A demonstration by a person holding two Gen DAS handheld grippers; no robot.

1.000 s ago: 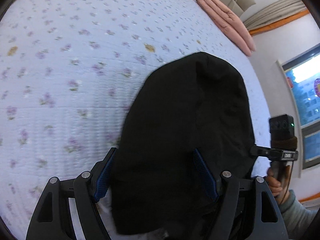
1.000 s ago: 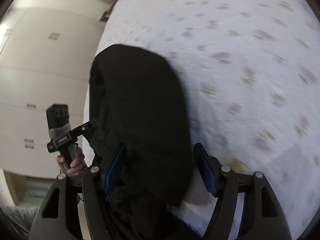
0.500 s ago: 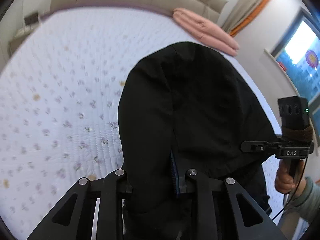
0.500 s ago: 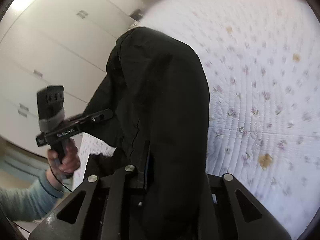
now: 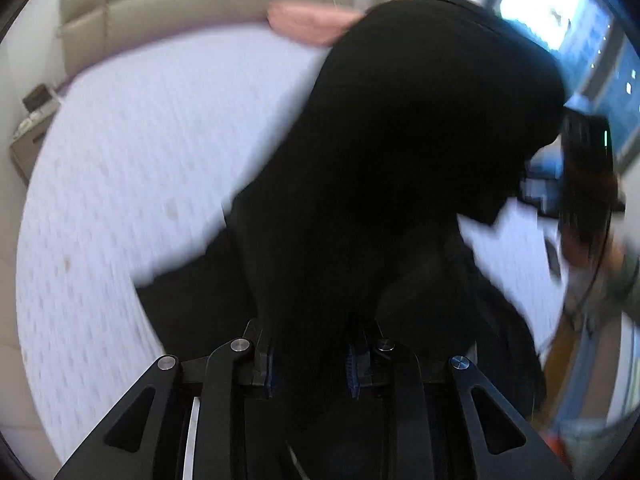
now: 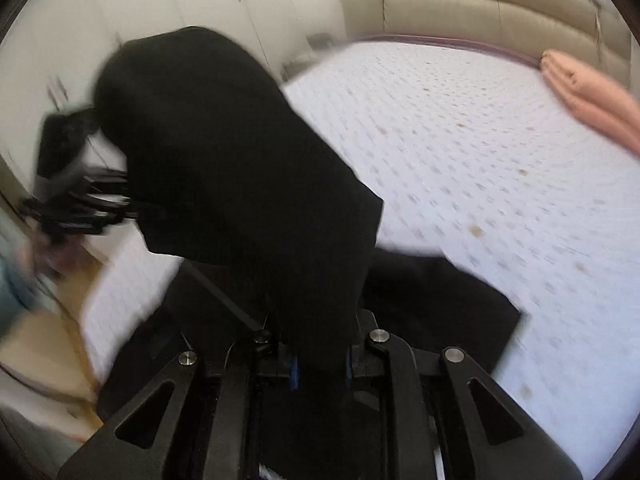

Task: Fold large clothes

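A large black garment [image 5: 400, 168] hangs lifted above the bed, stretched between both grippers. My left gripper [image 5: 310, 364] is shut on a bunched edge of it, the blue pads pinching the cloth. In the right wrist view the same black garment [image 6: 224, 152] rises from my right gripper [image 6: 318, 364], which is shut on its other edge. Lower parts of the cloth still trail on the mattress. Each view shows the other hand-held gripper blurred at the side, the right one [image 5: 580, 184] and the left one [image 6: 68, 184]. Both frames are motion-blurred.
The bed [image 6: 480, 152] has a white quilted cover with small flowers. A folded pink blanket [image 6: 588, 96] lies near the beige padded headboard [image 6: 460, 8]. White wardrobe doors [image 6: 120, 8] stand at one side, a bright window [image 5: 560, 12] at the other. A nightstand [image 5: 32, 124] sits beside the bed.
Both grippers went from open around the garment on the bed to shut on it. They then rose and pulled back, lifting the black cloth off the mattress.
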